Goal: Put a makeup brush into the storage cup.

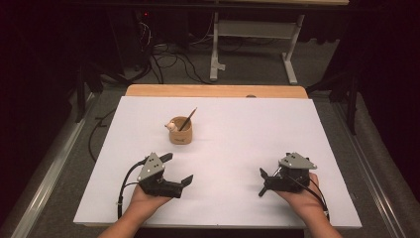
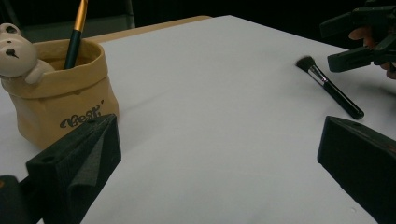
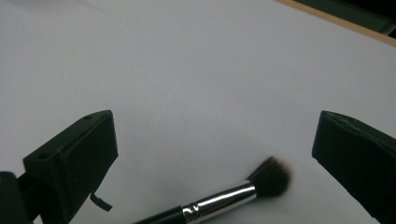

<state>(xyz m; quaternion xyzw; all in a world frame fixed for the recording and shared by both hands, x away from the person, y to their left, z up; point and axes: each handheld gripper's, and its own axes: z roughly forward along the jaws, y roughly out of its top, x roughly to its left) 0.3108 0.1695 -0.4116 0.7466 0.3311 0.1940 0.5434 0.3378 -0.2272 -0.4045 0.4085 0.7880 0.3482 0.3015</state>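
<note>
The white table carries a tan pot already holding one brush. Both the left gripper and right gripper gape wide, empty. The makeup brush lies flat between the right jaws, seemingly ungrasped; potting remains.

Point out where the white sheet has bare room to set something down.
Free: the far right stretch of the white sheet, right of the tan pot, and the strip between left gripper and right gripper. Crowded: around the pot and beside the right gripper, where the makeup brush lies.
</note>
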